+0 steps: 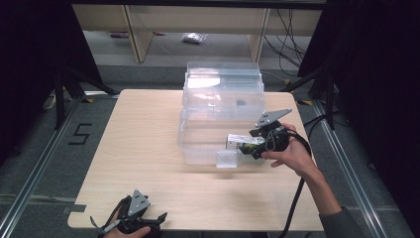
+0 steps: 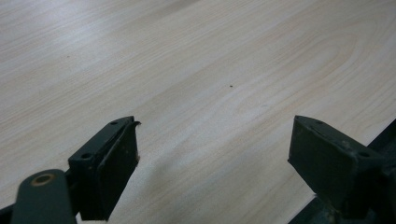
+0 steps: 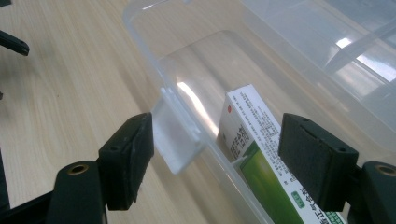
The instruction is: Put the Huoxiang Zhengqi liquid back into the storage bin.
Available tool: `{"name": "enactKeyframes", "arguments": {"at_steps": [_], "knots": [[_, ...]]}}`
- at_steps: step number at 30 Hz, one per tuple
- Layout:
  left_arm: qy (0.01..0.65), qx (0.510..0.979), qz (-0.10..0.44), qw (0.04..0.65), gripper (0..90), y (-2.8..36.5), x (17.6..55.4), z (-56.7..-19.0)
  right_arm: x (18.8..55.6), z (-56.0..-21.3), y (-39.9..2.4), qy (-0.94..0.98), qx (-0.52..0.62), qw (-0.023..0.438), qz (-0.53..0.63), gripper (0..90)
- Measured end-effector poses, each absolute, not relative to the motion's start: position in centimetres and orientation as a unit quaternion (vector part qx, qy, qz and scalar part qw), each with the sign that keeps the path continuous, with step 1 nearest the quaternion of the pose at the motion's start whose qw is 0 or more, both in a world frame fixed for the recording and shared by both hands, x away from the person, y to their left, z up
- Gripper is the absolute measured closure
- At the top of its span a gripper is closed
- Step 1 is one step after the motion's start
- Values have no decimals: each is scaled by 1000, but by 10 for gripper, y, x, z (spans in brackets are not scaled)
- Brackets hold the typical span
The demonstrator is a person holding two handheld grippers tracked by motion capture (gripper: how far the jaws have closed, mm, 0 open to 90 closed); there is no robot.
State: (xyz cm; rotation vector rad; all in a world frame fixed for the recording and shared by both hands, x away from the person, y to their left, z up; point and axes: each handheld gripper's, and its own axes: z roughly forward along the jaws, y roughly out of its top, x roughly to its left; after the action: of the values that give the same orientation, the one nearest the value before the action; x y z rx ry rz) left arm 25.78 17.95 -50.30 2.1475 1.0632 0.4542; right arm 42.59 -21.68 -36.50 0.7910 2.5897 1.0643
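A clear plastic storage box (image 1: pixel 198 144) stands on the wooden table (image 1: pixel 143 148) with its lid (image 1: pixel 223 84) raised behind it. Inside it, a white and green carton (image 1: pixel 238 140) lies against the front right wall. My right gripper (image 1: pixel 247 147) reaches over that corner. In the right gripper view it (image 3: pixel 215 158) is open: the left jaw is outside the box wall (image 3: pixel 140 28) by the clear latch tab (image 3: pixel 175 140), and the right jaw is inside beside the carton (image 3: pixel 247 140), which is not pinched. My left gripper (image 1: pixel 136 218) rests open (image 2: pixel 212 154) on bare wood by the table's front edge.
Metal rails run along the floor on both sides of the table. Shelf legs, cables and a small bag lie on the floor beyond the far edge. A "5" is marked on the floor at the left. Bare tabletop lies left of the box.
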Motion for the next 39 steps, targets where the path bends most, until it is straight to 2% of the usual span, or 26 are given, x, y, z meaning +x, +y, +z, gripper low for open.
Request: {"name": "enactKeyframes", "arguments": {"at_steps": [7,12,16,19,23,26,27,39], "knots": [[404,831,181,337,151,181,258,-503,423,-369,-218,885,263,127,362,273],[413,821,188,347,151,178,258,-505,418,-372,-218,878,277,113,373,267],[400,836,170,334,152,182,258,-501,415,-374,-217,876,271,118,382,259],[411,823,178,349,151,179,258,-504,410,-375,-217,873,278,111,385,255],[409,824,178,349,151,179,258,-504,406,-378,-218,867,271,124,398,243],[416,814,174,367,151,176,257,-505,403,-381,-217,869,273,120,395,239],[397,833,175,343,151,180,258,-503,402,-382,-216,868,277,112,396,239],[403,823,179,358,151,177,258,-505,396,-389,-211,872,275,103,393,237]]}}
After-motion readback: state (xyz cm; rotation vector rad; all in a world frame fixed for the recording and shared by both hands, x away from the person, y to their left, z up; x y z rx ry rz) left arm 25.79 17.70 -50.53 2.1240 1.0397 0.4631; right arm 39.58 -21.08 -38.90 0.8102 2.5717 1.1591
